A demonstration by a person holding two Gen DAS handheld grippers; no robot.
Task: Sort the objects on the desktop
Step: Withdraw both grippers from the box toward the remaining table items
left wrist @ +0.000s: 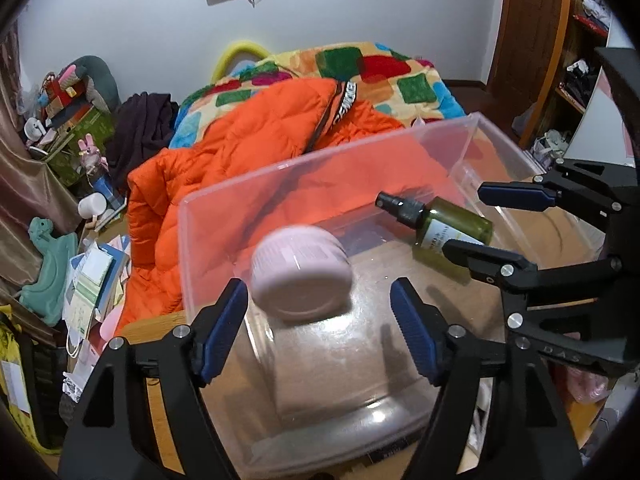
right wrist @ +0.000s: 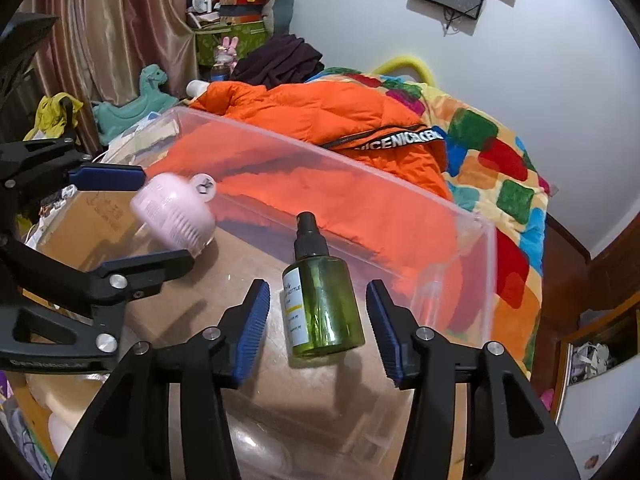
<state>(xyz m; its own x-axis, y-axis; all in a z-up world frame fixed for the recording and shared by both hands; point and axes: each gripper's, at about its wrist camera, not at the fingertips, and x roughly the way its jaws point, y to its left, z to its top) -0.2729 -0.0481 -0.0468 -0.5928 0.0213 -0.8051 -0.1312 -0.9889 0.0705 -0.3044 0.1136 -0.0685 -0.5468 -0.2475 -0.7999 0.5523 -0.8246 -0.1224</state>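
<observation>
- Bottle: the green spray bottle (right wrist: pixel 322 306) lies on its side on the floor of the clear plastic box (right wrist: pixel 460 216). Its long way runs toward the far wall, black spray top (right wrist: pixel 309 232) pointing away.
- Right gripper (right wrist: pixel 318 326) hangs over the bottle, fingers wide apart, not touching it.
- Left gripper (left wrist: pixel 320 330) is spread apart too.
- Pink jar (left wrist: pixel 301 275) looks blurry and tilted, just past the left fingers, inside the box.
</observation>
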